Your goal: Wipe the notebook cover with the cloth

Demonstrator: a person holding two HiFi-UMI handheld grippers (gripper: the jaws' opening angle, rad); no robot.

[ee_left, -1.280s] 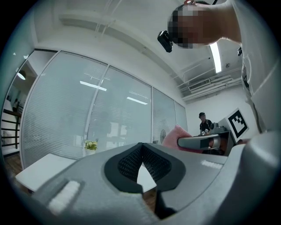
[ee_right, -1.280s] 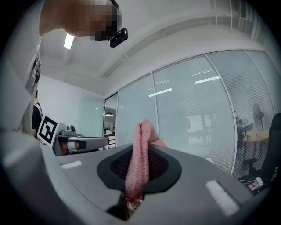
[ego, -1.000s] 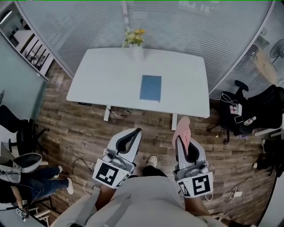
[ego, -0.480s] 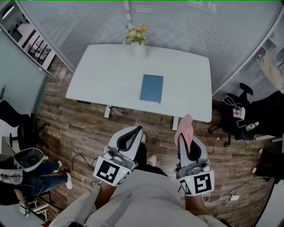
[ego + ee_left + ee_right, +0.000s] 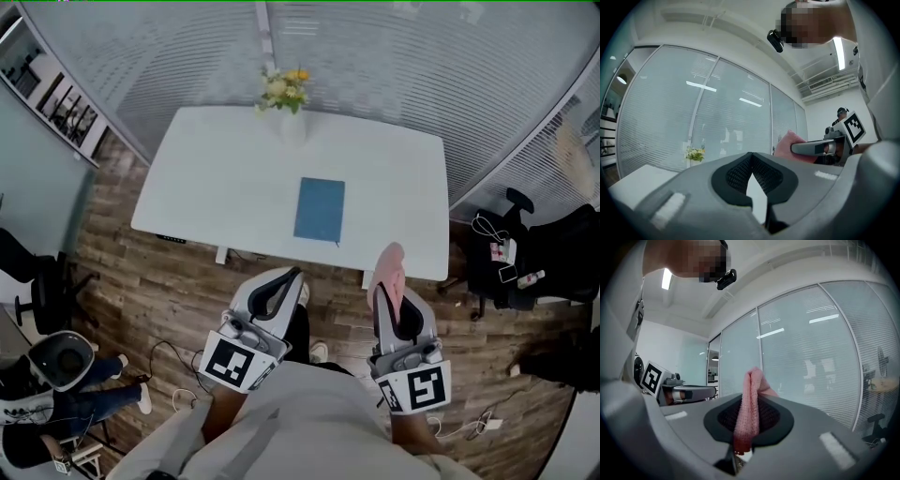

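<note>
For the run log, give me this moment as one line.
right tongs: shut on cloth | left tongs: shut, empty | notebook: on table, untouched

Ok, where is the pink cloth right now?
The cloth is pinched in the right gripper, lower right in the head view, by the near edge of the white table; the blue notebook lies on that table, ahead and left.

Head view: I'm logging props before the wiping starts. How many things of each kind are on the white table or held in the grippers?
Blue notebook: 1
Vase of flowers: 1
Pink cloth: 1
Total: 3
</note>
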